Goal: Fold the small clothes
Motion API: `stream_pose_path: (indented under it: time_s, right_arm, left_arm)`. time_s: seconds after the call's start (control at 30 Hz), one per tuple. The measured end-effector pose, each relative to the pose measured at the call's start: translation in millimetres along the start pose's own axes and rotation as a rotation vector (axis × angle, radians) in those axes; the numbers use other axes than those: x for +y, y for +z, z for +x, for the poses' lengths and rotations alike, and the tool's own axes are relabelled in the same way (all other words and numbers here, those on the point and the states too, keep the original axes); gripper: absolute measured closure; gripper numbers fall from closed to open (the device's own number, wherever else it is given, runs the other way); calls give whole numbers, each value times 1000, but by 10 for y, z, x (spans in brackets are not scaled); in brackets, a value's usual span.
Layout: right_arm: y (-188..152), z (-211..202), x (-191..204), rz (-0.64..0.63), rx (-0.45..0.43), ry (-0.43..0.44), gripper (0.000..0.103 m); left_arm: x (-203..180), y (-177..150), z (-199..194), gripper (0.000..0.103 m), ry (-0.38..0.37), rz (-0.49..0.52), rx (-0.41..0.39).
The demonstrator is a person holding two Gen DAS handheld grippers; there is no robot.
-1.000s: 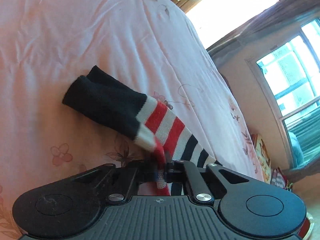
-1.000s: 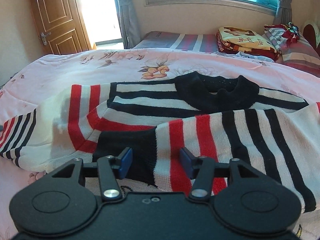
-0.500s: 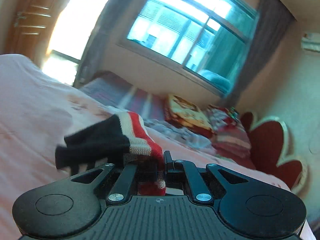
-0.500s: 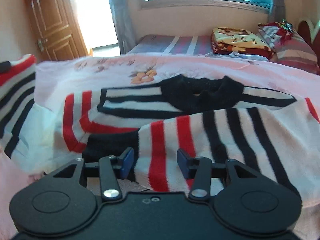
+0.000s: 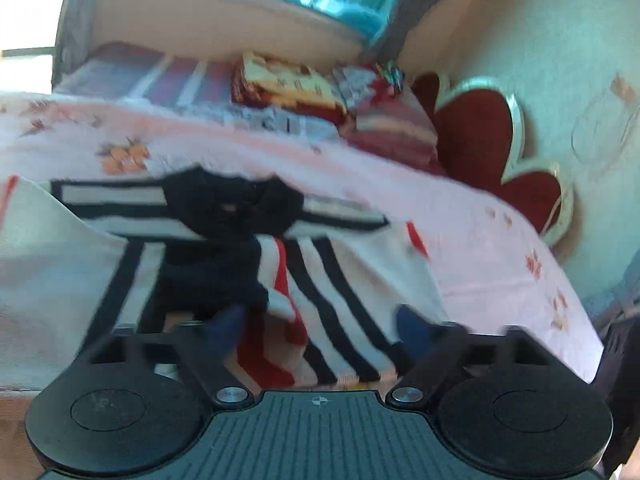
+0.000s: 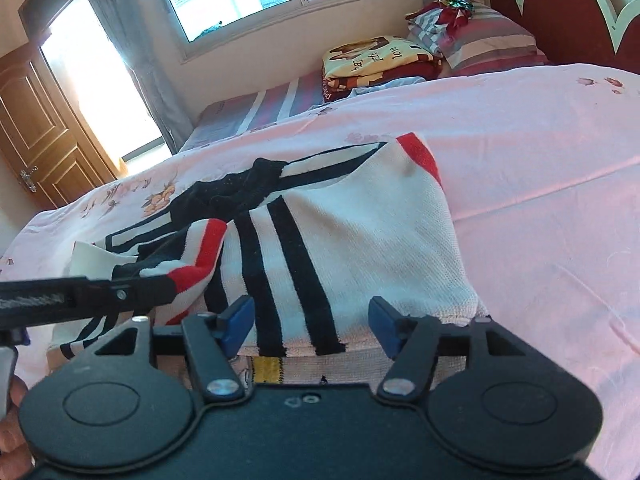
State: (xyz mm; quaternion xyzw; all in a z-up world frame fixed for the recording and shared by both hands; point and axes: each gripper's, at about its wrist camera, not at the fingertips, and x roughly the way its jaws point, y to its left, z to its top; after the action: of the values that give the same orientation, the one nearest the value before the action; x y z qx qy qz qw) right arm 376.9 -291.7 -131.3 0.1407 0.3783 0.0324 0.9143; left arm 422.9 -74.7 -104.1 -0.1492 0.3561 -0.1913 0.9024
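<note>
Sweater (image 6: 360, 236) flat on pink bed (image 6: 540, 168), collar toward 11 o'clock. Left gripper (image 5: 320, 324) jaws opening wide, nothing pinched. Right gripper (image 6: 310, 322) jaws opening, astride the hem, pads clear.

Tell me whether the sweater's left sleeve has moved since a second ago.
Yes. The sleeve, then stretched out on the pink bedsheet, now lies folded across the sweater below its black collar, freed by the opening left gripper.

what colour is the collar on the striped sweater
Black, on the sweater's collar; clearest in the right wrist view.
</note>
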Motion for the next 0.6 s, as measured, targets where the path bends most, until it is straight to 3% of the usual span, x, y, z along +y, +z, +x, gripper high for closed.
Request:
stream_pose_path:
  time_s: [0.03, 0.07, 0.17, 0.3, 0.4, 0.47, 0.5, 0.53, 0.57, 0.6]
  right_arm:
    - [1, -3, 4, 5, -1, 16, 41]
    - [-12, -16, 34, 7, -1, 37, 41]
    - [-30, 12, 185, -12, 9, 86, 40]
    - [-60, 122, 551, -98, 33, 145, 37]
    - [-97, 294, 850, -182, 47, 132, 36]
    - [-90, 427, 987, -222, 33, 96, 44]
    - [-57, 482, 1021, -226, 22, 70, 58]
    - [-12, 517, 1022, -212, 10, 60, 67]
    - [50, 559, 989, -180, 6, 57, 68]
    - [100, 580, 944, -149, 13, 60, 79]
  left_arm:
    - [23, -5, -172, 0, 2, -5, -72]
    - [12, 58, -242, 0, 2, 10, -89]
    - [143, 221, -297, 0, 54, -11, -75]
    - [576, 189, -356, 0, 257, -31, -86]
    - [942, 69, -355, 0, 391, -55, -71]
    - [1149, -23, -281, 0, 441, -53, -30]
    - [1226, -61, -248, 0, 457, -58, -11]
    - [1311, -106, -191, 0, 461, -71, 13]
    - [1379, -142, -146, 0, 464, -90, 32]
    - [1433, -172, -106, 0, 465, -108, 48]
